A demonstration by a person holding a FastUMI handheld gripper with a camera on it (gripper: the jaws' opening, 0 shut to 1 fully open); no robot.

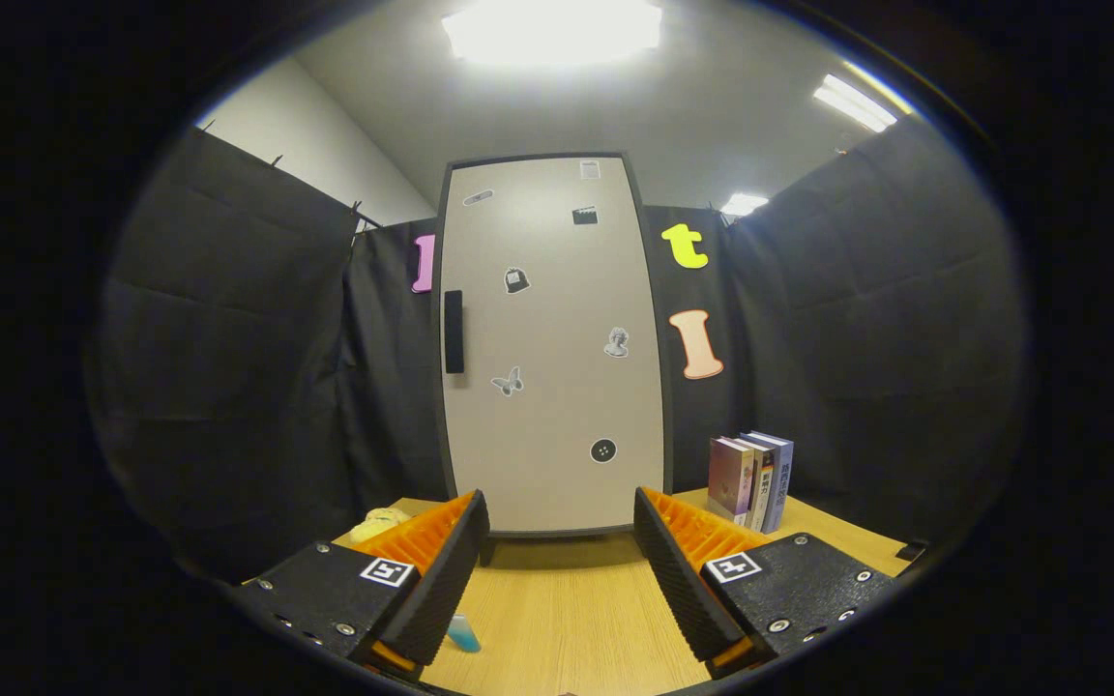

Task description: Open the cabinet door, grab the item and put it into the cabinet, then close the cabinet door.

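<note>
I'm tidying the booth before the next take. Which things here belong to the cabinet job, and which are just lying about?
Belongs to the job:
cabinet door, shut
door handle
gripper, open, nothing between its fingers
possibly the yellow item or the blue item; I cannot tell which is meant

Lying about:
row of books, upright on the table
stickers on the door

The single camera rides on the gripper and looks forward along its two fingers, which stand spread apart with nothing between them. It sits low, just above the wooden table, and faces the closed cabinet door head-on at moderate range. The wide fisheye field tilts slightly upward, taking in the ceiling lights overhead.
</note>
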